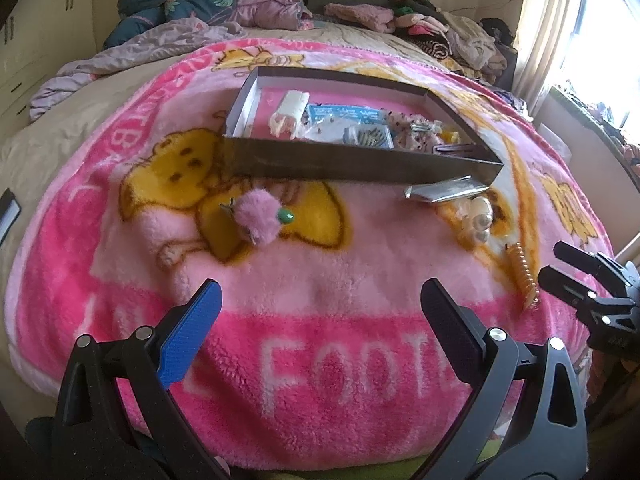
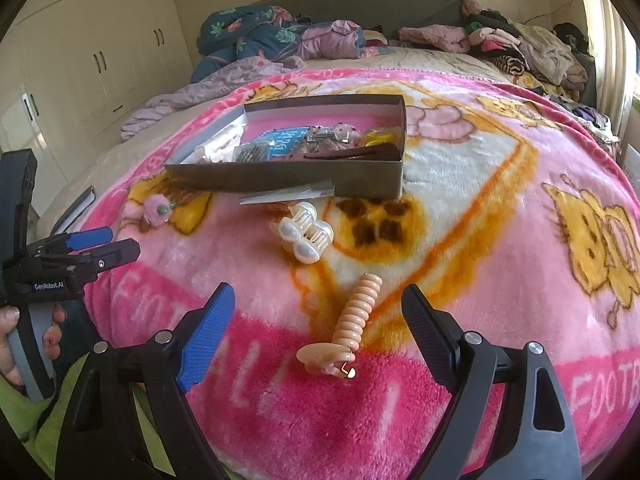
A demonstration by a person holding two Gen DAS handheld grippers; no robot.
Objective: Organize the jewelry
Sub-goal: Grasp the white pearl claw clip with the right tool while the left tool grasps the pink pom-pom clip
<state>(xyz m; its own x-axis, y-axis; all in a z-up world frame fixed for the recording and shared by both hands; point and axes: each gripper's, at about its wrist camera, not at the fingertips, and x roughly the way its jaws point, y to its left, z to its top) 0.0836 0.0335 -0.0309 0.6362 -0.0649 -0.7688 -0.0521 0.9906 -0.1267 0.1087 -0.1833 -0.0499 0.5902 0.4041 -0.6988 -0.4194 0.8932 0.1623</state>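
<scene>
A shallow grey box with several hair accessories inside lies on the pink blanket. In front of it rest a pink fluffy pom-pom clip, a silver clip, a white pearl claw clip and a peach ribbed hair clip. My left gripper is open above bare blanket, short of the pom-pom. My right gripper is open, its fingers either side of the peach clip, not touching it.
The pink cartoon blanket covers a bed. Piles of clothes and a floral quilt lie at the far end. Cream wardrobes stand on the left, a bright window on the right. A hand holds the left gripper's handle.
</scene>
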